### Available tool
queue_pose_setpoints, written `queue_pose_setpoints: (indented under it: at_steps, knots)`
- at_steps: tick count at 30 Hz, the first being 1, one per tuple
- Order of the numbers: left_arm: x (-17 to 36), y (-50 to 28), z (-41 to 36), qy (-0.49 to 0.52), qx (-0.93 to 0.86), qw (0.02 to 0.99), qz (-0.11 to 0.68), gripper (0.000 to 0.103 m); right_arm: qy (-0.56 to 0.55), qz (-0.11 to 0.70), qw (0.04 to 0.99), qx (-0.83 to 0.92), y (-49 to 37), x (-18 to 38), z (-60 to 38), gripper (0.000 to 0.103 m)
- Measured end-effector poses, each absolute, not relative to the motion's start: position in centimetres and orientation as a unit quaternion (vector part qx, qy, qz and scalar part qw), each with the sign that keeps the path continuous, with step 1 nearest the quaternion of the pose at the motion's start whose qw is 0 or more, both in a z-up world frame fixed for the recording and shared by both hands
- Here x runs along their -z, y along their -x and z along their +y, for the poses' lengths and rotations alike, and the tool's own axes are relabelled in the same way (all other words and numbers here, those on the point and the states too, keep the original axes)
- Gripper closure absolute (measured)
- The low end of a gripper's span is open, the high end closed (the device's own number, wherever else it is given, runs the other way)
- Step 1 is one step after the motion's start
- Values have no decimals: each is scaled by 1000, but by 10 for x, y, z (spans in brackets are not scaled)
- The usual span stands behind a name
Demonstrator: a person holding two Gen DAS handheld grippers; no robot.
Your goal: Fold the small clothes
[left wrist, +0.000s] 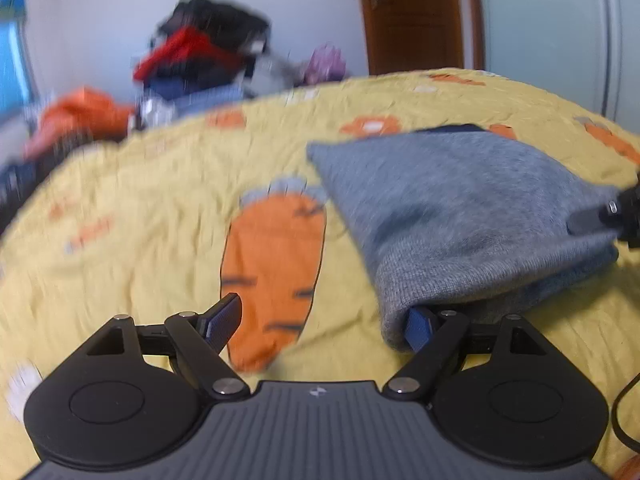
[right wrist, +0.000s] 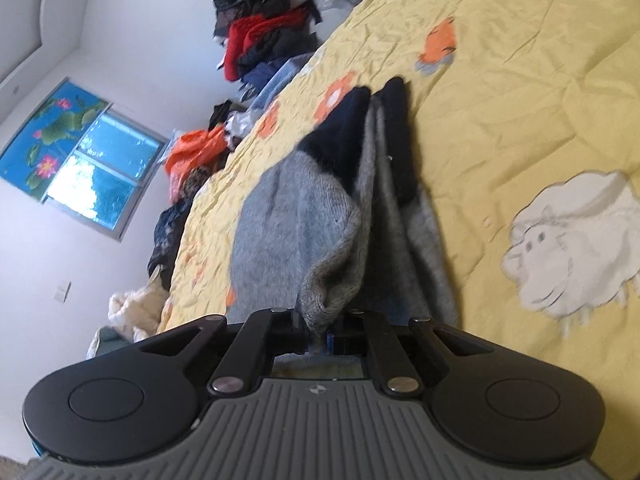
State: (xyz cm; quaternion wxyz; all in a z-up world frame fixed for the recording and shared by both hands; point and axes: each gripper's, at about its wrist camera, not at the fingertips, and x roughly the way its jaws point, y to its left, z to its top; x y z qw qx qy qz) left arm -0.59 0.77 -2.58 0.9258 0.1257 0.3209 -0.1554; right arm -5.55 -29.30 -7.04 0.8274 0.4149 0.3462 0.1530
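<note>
A grey knitted garment [left wrist: 460,208] with dark navy trim lies folded on the yellow bedspread [left wrist: 160,208]. My left gripper [left wrist: 320,324] is open; its right finger [left wrist: 420,328] is tucked under the garment's near corner, its left finger [left wrist: 224,316] is bare. My right gripper [right wrist: 320,332] is shut on a grey edge of the garment [right wrist: 280,220] and shows at the right edge of the left wrist view [left wrist: 616,216]. The navy part [right wrist: 352,120] lies at the garment's far end.
A pile of dark, red and orange clothes [left wrist: 200,52] sits at the far side of the bed, also in the right wrist view [right wrist: 260,32]. A wooden door [left wrist: 412,12] stands behind. A window [right wrist: 100,172] is on the wall.
</note>
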Motion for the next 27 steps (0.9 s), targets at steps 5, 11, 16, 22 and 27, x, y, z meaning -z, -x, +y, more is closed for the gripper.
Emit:
queue_pose_setpoints:
  at_steps: [5, 11, 16, 22, 27]
  knots:
    - [27, 19, 3, -166, 197, 909, 327, 21, -387, 362, 838, -129, 57, 78, -296, 86]
    - [-8, 25, 13, -166, 249, 904, 306, 21, -312, 342, 878, -119, 63, 41, -310, 77]
    - [-30, -15, 2, -127, 233, 918, 295, 20, -288, 291, 904, -125, 23, 14, -316, 73]
    - [-23, -49, -39, -119, 225, 918, 305, 20, -346, 322, 873, -122, -57, 40, -328, 70]
    - [-4, -45, -68, -153, 245, 906, 309, 20, -388, 352, 844, -117, -81, 66, -330, 69]
